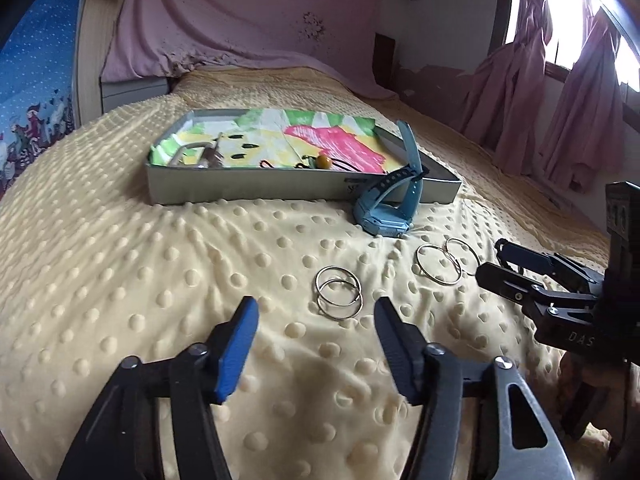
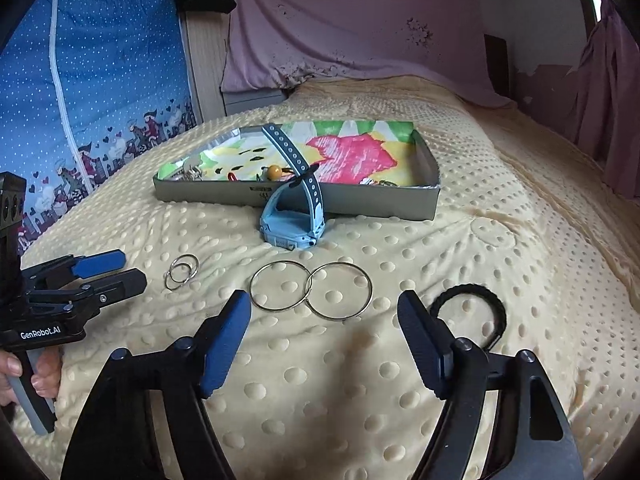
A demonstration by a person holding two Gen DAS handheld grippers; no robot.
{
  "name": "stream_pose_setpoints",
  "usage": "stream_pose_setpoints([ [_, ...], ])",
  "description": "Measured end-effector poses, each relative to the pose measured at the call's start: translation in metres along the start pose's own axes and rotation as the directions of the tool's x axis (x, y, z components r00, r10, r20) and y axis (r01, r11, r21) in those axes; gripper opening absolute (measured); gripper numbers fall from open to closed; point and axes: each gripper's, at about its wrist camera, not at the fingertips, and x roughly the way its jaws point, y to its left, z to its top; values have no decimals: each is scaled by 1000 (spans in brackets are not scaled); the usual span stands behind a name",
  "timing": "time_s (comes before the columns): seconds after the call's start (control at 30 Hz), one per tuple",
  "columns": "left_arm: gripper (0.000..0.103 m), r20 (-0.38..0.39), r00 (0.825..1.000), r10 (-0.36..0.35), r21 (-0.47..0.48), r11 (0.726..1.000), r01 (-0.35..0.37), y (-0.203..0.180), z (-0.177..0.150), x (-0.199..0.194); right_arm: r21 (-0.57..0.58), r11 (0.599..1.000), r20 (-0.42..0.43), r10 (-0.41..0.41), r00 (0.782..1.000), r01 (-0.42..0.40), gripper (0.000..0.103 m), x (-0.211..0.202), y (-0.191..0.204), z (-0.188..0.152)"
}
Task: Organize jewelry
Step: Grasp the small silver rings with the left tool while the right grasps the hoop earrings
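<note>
A shallow grey box (image 1: 256, 190) (image 2: 360, 200) lined with colourful paper lies on the bed and holds a bead cord (image 1: 323, 161) and metal pieces. A blue watch (image 1: 386, 216) (image 2: 290, 224) leans against its front wall. Two small silver rings (image 1: 339, 292) (image 2: 182, 271) lie just ahead of my open left gripper (image 1: 316, 312) (image 2: 132, 268). Two large silver hoops (image 2: 311, 291) (image 1: 444, 261) lie ahead of my open right gripper (image 2: 324, 308) (image 1: 488, 256). A black braided bracelet (image 2: 476, 304) lies by the right gripper's right finger. Both grippers are empty.
The bed has a yellow dotted blanket (image 1: 160, 280). A pink sheet (image 1: 248, 20) hangs behind it and pink curtains (image 1: 560, 112) at the right. A blue patterned cloth (image 2: 100, 100) stands at the left.
</note>
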Motion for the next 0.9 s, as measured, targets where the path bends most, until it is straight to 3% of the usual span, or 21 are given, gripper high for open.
stream_pose_setpoints([
  [0.3, 47, -45, 998, -41, -27, 999, 40, 2, 2, 20, 30, 999, -34, 32, 999, -31, 69, 27, -6, 5],
  [0.4, 40, -56, 997, -45, -28, 999, 44, 1, 4, 26, 36, 999, -45, 37, 998, -35, 69, 33, -7, 6],
  [0.47, 28, -67, 996, -60, -37, 998, 58, 2, 5, 31, 37, 999, -54, 39, 998, -37, 69, 39, -6, 6],
  [0.6, 24, -79, 993, -89, -37, 996, 86, 0, 3, 35, 31, 998, -73, 52, 996, -50, 69, 50, -3, 7],
  [0.63, 24, -78, 993, -93, -36, 995, 90, 0, 3, 34, 30, 998, -76, 56, 996, -54, 66, 52, -3, 7],
  [0.7, 7, -82, 993, -91, -39, 995, 88, 0, 2, 35, 27, 998, -81, 66, 995, -64, 62, 55, 0, 6],
  [0.9, 6, -76, 993, -94, -23, 995, 93, -3, 1, 34, 28, 996, -79, 89, 993, -87, 40, 53, 2, 4],
])
